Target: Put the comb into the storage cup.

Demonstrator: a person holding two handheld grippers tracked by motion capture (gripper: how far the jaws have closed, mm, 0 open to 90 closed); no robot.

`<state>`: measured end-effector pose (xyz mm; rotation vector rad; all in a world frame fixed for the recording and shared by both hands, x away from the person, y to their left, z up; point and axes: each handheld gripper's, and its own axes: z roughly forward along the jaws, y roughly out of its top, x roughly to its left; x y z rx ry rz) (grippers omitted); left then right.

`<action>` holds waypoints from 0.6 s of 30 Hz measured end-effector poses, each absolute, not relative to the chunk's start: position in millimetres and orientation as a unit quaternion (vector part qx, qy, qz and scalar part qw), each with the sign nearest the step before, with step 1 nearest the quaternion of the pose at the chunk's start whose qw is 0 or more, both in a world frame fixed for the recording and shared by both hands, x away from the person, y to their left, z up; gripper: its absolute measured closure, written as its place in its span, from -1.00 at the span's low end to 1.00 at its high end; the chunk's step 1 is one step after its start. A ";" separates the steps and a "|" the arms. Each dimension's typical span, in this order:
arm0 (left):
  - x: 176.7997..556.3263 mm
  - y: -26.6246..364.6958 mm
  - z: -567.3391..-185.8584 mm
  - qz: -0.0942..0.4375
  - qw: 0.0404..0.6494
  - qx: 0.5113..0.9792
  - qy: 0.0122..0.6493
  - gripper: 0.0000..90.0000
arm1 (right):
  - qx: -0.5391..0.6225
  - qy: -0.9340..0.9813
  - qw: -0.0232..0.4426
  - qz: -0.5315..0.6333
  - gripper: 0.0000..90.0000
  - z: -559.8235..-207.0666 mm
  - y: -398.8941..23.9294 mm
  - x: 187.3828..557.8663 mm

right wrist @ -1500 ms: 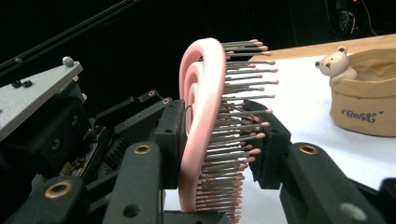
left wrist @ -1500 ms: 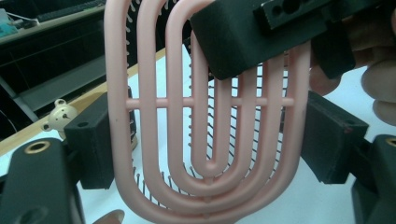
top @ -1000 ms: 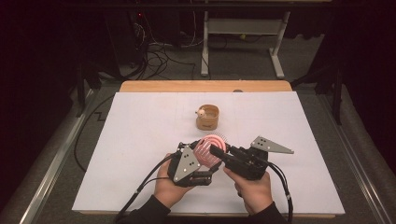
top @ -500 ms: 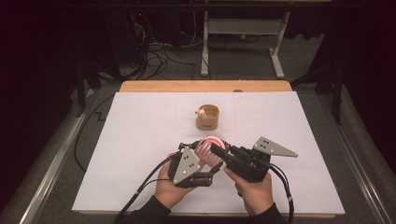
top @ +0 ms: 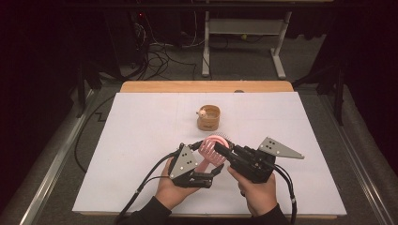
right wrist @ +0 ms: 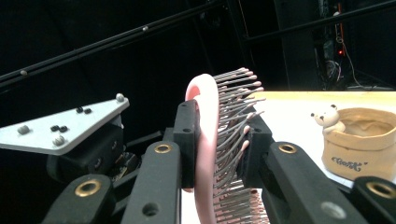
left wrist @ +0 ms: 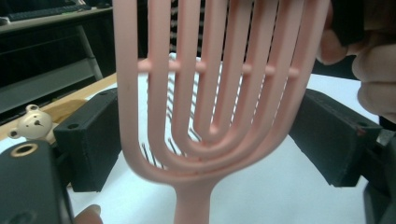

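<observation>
Right gripper just closed onto brush; hands barely shifted.
Left gripper just widened, jaws beside brush head, not pressing.

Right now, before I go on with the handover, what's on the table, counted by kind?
Pink hairbrush: 1
Tan pot with a bear figure: 1
Grippers, left gripper and right gripper: 2
Total: 4

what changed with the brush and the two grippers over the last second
The right gripper has been closing and now clamps the pink hairbrush head; the left gripper has been opening, its pads standing clear of the brush. Both hands and the bear cup kept their places.
</observation>
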<state>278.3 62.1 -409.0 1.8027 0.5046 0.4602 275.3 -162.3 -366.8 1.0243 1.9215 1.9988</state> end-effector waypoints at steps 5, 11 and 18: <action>279.1 63.0 -410.5 0.192 0.572 0.768 0.216 -0.69 | 0.343 0.643 0.097 0.678 0.67 -363.9 -165.4 274.4; 282.0 66.2 -413.2 0.186 0.568 0.769 0.225 -0.79 | 0.339 0.633 0.110 0.688 0.67 -356.8 -173.0 272.7; 285.7 72.3 -416.9 0.180 0.568 0.768 0.235 -0.79 | 0.343 0.623 0.122 0.692 0.67 -352.2 -184.8 273.9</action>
